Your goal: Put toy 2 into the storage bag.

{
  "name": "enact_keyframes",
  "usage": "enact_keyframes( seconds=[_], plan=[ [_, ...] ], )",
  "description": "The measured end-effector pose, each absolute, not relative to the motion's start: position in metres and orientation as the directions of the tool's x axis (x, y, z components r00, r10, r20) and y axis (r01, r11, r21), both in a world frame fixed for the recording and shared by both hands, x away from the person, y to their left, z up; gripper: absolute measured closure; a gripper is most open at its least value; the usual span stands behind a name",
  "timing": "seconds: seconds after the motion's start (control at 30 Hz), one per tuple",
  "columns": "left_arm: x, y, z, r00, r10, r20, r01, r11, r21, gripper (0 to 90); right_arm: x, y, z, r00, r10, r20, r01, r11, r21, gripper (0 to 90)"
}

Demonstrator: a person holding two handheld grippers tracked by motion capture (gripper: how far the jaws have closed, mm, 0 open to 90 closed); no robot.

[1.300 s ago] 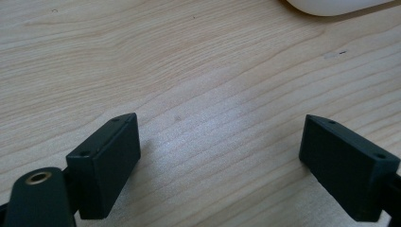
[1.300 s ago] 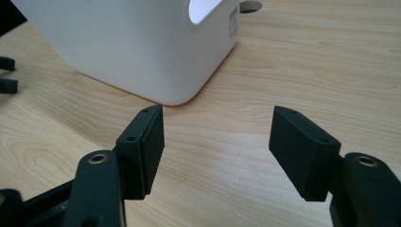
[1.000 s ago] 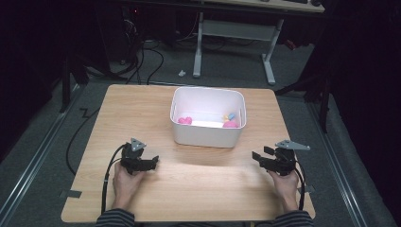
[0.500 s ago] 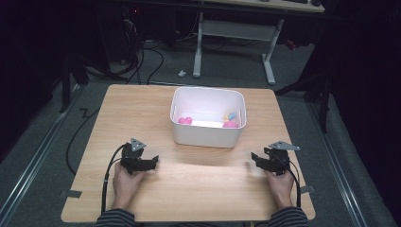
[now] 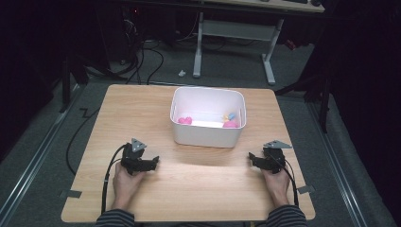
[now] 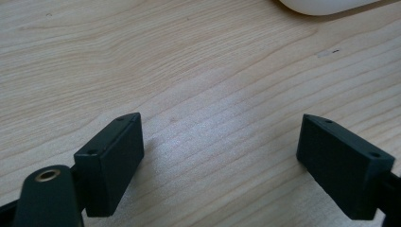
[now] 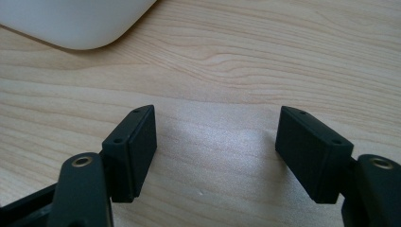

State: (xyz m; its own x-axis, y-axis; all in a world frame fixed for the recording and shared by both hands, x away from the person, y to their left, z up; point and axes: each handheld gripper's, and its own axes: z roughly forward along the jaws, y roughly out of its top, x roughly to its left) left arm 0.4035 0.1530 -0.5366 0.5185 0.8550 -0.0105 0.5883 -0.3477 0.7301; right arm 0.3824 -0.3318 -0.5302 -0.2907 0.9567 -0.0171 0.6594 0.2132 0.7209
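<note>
Right gripper (image 7: 215,151): two black jaws rising from the near edge, standing well apart with only bare wood between them; they have just been opening. Each jaw is a flat rectangular block with small screw holes along its top edge. Behind each block, a black link with a brass-ringed hole. Jaws hang low over the table (image 7: 265,56), a light wood-grain surface with a soft bright patch between the blocks. White tub (image 7: 75,21): far left corner, rounded smooth wall, standing on the table, well apart from the left jaw.
</note>
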Motion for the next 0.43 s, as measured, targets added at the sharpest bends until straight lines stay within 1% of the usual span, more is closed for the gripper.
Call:
enact_keyframes(
  seconds=[0.1,0.23,0.43],
  plan=[
    [0.4034,0.153,-0.5367,0.518,0.855,-0.009,0.588,-0.348,0.73,15.8,0.3823,-0.3318,-0.5302,-0.294,0.956,-0.018,0.66,0.216,0.72,29.1],
    [0.4032,0.1531,-0.5367,0.518,0.855,-0.011,0.588,-0.347,0.73,16.0,0.3806,-0.3311,-0.5304,-0.259,0.966,-0.017,0.671,0.193,0.716,25.3],
    [0.4032,0.1534,-0.5366,0.52,0.854,-0.016,0.589,-0.345,0.73,16.5,0.3802,-0.3308,-0.5306,-0.255,0.967,-0.019,0.672,0.191,0.716,24.6]
  ],
)
